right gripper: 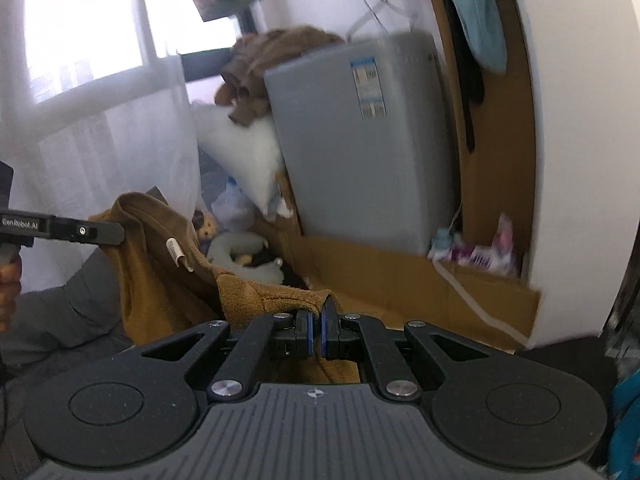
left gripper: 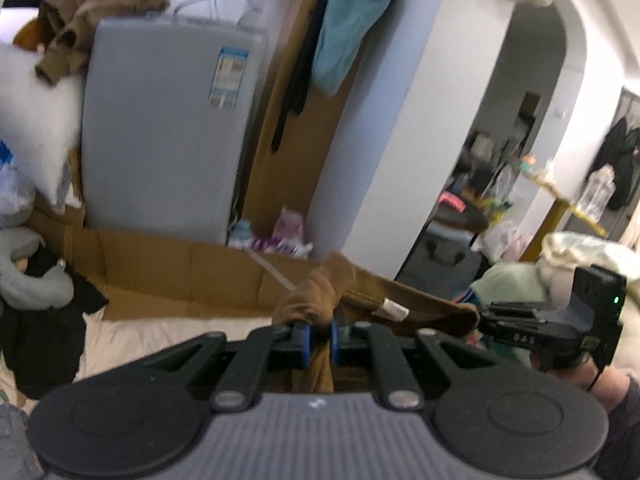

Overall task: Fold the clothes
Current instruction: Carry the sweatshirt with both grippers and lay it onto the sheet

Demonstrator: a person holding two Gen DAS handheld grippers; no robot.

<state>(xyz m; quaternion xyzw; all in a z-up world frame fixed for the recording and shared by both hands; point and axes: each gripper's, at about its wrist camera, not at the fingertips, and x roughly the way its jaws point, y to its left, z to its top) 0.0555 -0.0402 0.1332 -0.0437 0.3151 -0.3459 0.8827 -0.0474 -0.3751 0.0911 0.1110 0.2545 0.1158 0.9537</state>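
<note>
Left wrist view: we have the left tool (left gripper: 319, 338) clamped on a bunched edge of the brown garment (left gripper: 316, 292), cloth pinched between its blue pads (left gripper: 305, 340).
Right wrist view: our right tool (right gripper: 316, 332) is closed too, its pads nipping a fleecy brown edge of the same garment (right gripper: 168, 280).
Garment: held up in the air between both tools, above the bed (left gripper: 160, 336), sagging between the grips; a white label (left gripper: 396, 310) shows on its inner side.
Other tool seen: from the left camera the right tool sits at the far right, gripping the garment's end; from the right camera the left tool comes in at the left edge.
Background: grey appliance (left gripper: 160, 128) against the wall, cardboard (left gripper: 180, 276) at its foot, a white pillow (left gripper: 36, 120) beside it, more brown clothes (left gripper: 88, 8) on top.
Sharpness: both views are a bit blurred.
</note>
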